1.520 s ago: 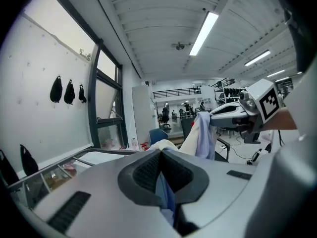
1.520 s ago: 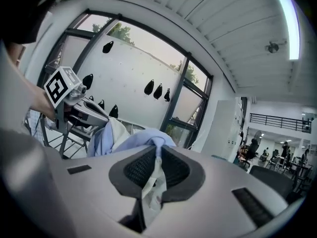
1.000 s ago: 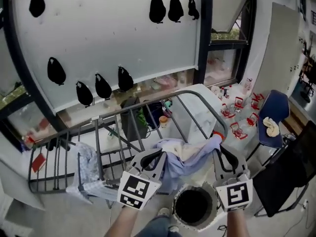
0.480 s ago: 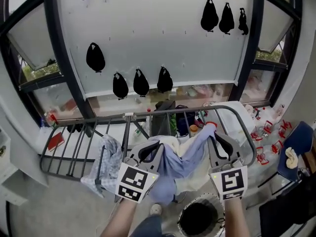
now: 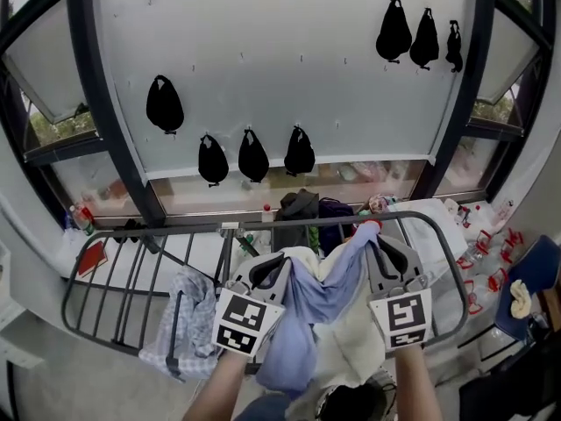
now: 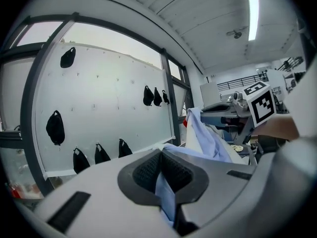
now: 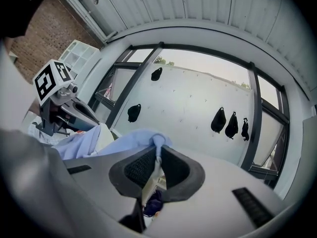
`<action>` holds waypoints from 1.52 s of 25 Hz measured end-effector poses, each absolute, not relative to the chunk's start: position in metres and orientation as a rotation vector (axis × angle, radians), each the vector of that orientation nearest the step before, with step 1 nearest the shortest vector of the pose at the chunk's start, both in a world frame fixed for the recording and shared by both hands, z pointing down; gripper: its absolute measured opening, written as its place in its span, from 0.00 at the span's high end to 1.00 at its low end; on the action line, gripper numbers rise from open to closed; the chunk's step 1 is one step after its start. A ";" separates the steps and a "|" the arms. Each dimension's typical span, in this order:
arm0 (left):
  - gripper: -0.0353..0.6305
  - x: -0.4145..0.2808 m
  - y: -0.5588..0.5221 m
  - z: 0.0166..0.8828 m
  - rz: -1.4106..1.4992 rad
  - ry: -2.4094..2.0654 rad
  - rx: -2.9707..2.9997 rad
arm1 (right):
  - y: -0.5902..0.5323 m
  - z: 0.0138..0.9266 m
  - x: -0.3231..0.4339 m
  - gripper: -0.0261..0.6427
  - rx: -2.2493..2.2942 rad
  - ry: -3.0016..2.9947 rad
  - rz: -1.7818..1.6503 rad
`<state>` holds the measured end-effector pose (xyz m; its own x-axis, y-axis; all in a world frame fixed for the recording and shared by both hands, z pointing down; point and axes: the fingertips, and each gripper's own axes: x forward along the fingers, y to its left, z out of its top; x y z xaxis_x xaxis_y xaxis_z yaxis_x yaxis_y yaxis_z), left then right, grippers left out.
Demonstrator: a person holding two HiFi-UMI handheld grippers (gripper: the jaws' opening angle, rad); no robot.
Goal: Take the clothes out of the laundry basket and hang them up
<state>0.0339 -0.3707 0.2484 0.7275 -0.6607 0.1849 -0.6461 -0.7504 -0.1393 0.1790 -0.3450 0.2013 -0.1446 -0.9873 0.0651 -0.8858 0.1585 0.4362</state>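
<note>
Status: light blue fabric garment [image 5: 308, 295] held over dark metal drying rack [image 5: 188, 228]

Left tool [image 5: 279, 267] and right tool [image 5: 375, 237] are each clamped tight on a garment edge. The cloth is stretched between them above the rack's right half. Blue-white checked cloth [image 5: 188, 318] is draped on the rack's left bars.

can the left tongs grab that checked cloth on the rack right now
Probably not yet: the left tongs are shut on the blue shirt, so they're full. The checked cloth hangs close beside them on the rack, nothing between.
</note>
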 end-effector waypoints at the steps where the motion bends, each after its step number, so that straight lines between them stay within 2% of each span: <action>1: 0.92 0.035 -0.381 0.256 -0.359 1.081 -2.872 | -0.355 0.208 0.180 0.91 1.795 -2.099 -0.394; 12: 0.92 0.061 -0.438 0.353 -0.600 1.049 -2.983 | -0.420 0.319 0.202 0.90 1.730 -1.974 -0.094; 20: 0.91 0.061 -0.448 0.391 -0.759 1.072 -2.970 | -0.430 0.363 0.214 0.89 1.669 -1.890 0.024; 21: 0.89 0.061 -0.449 0.394 -0.778 1.083 -2.967 | -0.430 0.367 0.216 0.89 1.666 -1.881 0.037; 23: 0.77 0.060 -0.451 0.400 -0.807 1.095 -2.969 | -0.430 0.371 0.219 0.87 1.670 -1.869 0.060; 29: 0.67 0.057 -0.451 0.402 -0.789 1.123 -2.963 | -0.427 0.377 0.225 0.74 1.698 -1.860 0.094; 38: 0.67 0.035 -0.451 0.350 -0.566 1.229 -2.931 | -0.416 0.323 0.219 0.74 1.821 -1.976 0.035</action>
